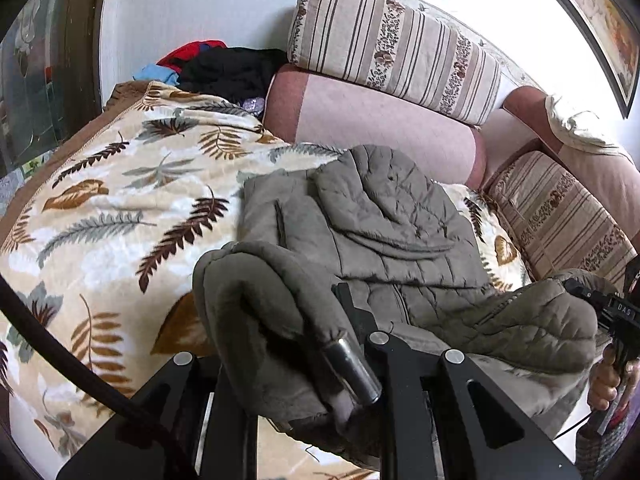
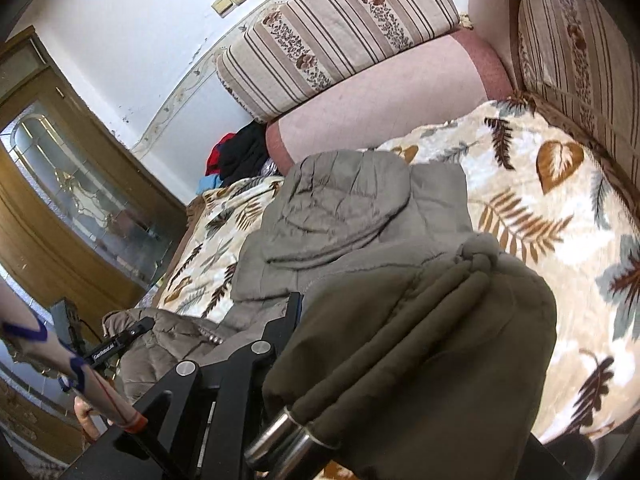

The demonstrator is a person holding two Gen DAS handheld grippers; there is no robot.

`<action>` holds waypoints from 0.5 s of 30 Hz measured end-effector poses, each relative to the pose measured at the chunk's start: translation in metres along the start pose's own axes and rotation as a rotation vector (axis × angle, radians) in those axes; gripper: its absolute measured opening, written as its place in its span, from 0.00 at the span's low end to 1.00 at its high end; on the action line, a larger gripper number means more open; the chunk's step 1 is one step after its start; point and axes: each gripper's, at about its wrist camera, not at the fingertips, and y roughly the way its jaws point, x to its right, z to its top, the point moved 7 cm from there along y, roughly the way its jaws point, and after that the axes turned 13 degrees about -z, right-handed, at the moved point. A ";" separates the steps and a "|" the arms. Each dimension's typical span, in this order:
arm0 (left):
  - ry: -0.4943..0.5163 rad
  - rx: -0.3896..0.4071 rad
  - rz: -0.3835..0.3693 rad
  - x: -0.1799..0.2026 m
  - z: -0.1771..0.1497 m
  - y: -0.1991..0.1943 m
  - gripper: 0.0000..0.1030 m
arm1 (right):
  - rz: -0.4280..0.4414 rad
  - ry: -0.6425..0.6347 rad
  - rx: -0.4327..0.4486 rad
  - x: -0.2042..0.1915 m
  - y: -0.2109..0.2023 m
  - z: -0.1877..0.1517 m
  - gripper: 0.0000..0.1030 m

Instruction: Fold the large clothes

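Observation:
A grey-olive quilted hooded jacket [image 1: 392, 220] lies on a leaf-patterned blanket [image 1: 120, 208] over a sofa, hood toward the cushions. My left gripper [image 1: 340, 332] is shut on a bunched fold of the jacket's lower left part, lifted off the blanket. My right gripper [image 2: 472, 276] is shut on the jacket's lower right part [image 2: 420, 340], which drapes over its fingers. The right gripper also shows at the right edge of the left wrist view [image 1: 600, 304], and the left gripper at the lower left of the right wrist view [image 2: 124, 340].
Striped back cushions [image 1: 396, 52] and pink sofa bolsters [image 1: 372, 128] stand behind the jacket. A pile of black, red and blue clothes [image 1: 228, 68] sits at the sofa's far left end. A wooden glazed door [image 2: 60, 200] is to the left.

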 end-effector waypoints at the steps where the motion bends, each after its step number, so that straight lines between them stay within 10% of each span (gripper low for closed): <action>1: 0.002 0.001 0.003 -0.001 0.002 0.001 0.16 | -0.009 -0.003 0.004 -0.002 0.003 0.006 0.17; 15: 0.065 0.015 0.109 -0.003 0.037 0.028 0.16 | -0.100 -0.064 0.047 -0.024 0.035 0.054 0.17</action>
